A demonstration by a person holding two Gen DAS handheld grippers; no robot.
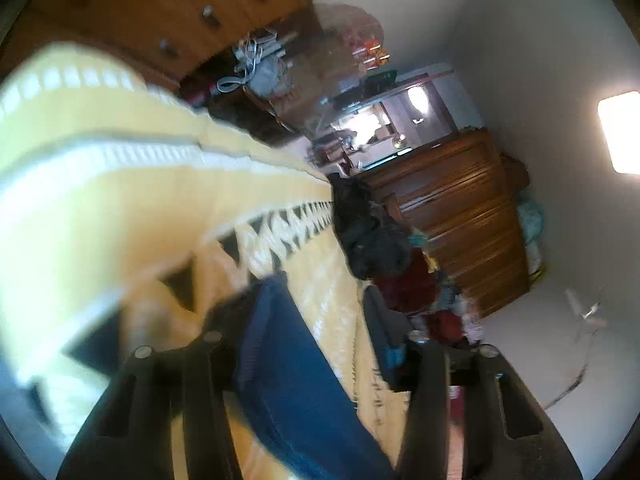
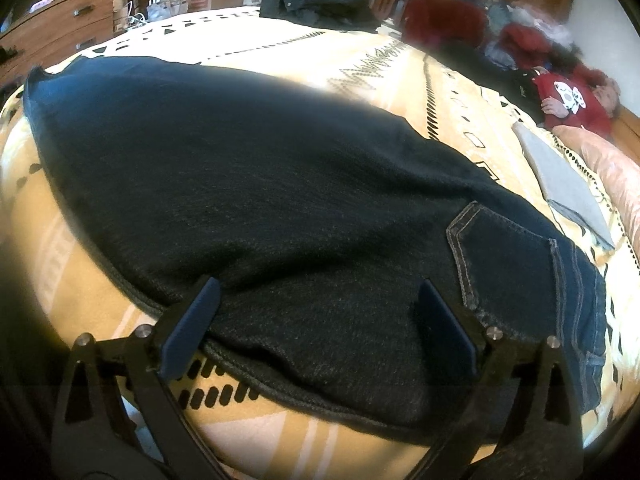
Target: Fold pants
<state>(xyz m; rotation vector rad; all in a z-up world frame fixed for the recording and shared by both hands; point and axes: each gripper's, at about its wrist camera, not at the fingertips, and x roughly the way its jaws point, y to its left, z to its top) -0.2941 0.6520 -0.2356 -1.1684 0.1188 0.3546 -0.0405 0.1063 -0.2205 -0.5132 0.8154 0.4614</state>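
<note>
Right gripper (image 2: 316, 320): fingers spread wide, low over jeans (image 2: 248, 184)
Left gripper (image 1: 316, 344): fingers apart, blue denim between
Jeans: flat on bedspread (image 2: 360, 60)

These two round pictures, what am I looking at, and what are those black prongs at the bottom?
There is no robot here. A person holds a two-finger gripper in each hand, and each gripper carries a wide-angle camera looking along its fingers, hence the round, bent view. The right gripper is open, its fingers spread over dark jeans lying flat on a yellow patterned bedspread; a back pocket shows. The left gripper view is tilted and blurred: blue denim lies between its spread fingers, but whether it is gripped I cannot tell. Behind are a wooden dresser and piled clothes.
</note>
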